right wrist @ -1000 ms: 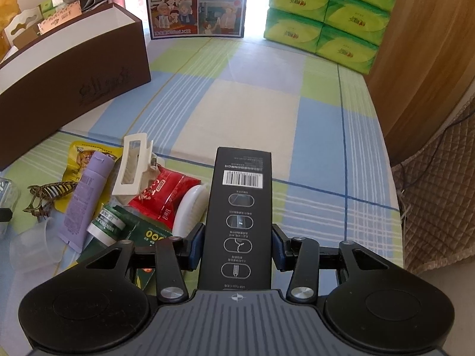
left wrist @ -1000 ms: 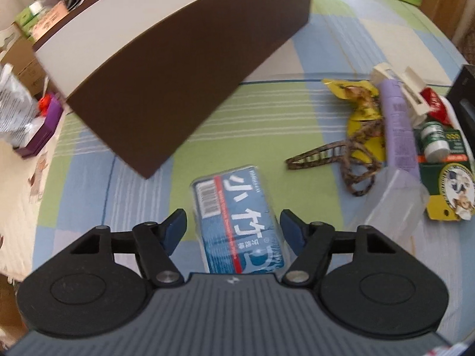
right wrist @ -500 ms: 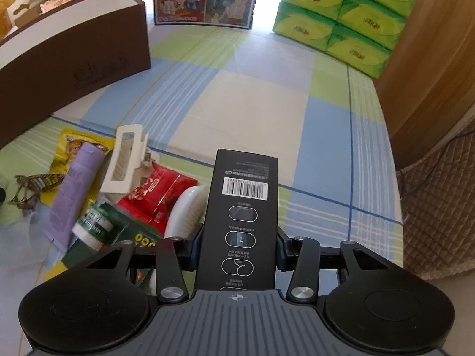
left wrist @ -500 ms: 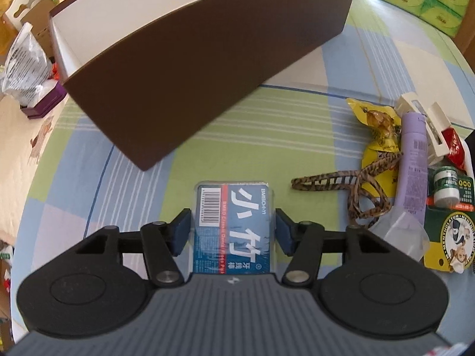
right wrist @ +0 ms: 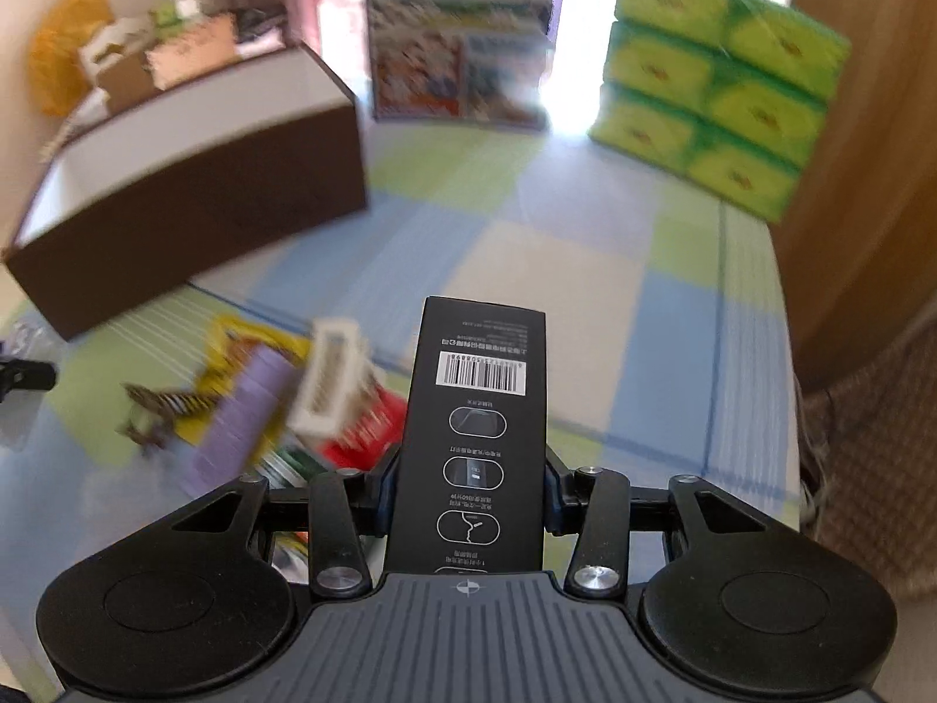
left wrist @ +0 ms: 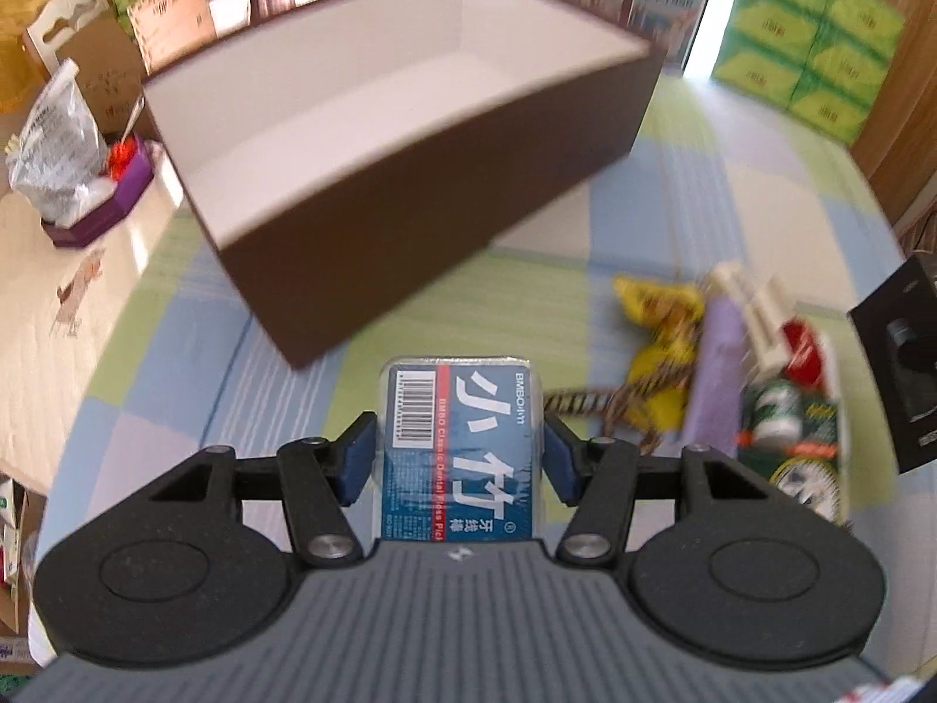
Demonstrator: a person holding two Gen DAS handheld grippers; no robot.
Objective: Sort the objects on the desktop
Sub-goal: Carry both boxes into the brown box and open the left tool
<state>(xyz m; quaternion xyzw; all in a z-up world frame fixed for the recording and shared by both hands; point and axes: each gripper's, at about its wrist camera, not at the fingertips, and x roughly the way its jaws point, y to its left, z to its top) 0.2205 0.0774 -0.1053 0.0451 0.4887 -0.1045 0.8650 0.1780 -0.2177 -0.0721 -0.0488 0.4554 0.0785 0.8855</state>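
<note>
Left-wrist view first: left gripper (left wrist: 457,457) has its blue pads closed against the two long sides of a blue-labelled clear plastic box of dental floss picks (left wrist: 460,451), which sits lengthwise between the fingers with the barcode end pointing forward. Ahead of it stands the large dark brown storage box with a white interior (left wrist: 410,135), open on top and showing nothing inside from this angle. To the right, on the checked blue, green and cream tablecloth (left wrist: 562,293), lies the unsorted pile: a lilac tube (left wrist: 714,363), a cream hair claw clip (left wrist: 755,316), a yellow snack packet (left wrist: 662,328), a leopard-print hair clip (left wrist: 609,404) and a small green-capped jar (left wrist: 773,404). Much of that side is blurred.

Right-wrist view: right gripper (right wrist: 465,498) is clamped on a long black cardboard carton with a white barcode and line icons (right wrist: 474,433), gripped low on its length so most of it juts forward. The brown box sits far to the left; a stack of green tissue packs (right wrist: 714,88) stands at the table's far end.

Risks, as I judge them: the floss box has slick plastic sides and could slide out of the pads if it is tilted nose-down over the box. The black carton, held near one end, may pivot in the grip or catch the brown wall on the way in. With both loads likely bound for one box, the two grippers could also collide.
</note>
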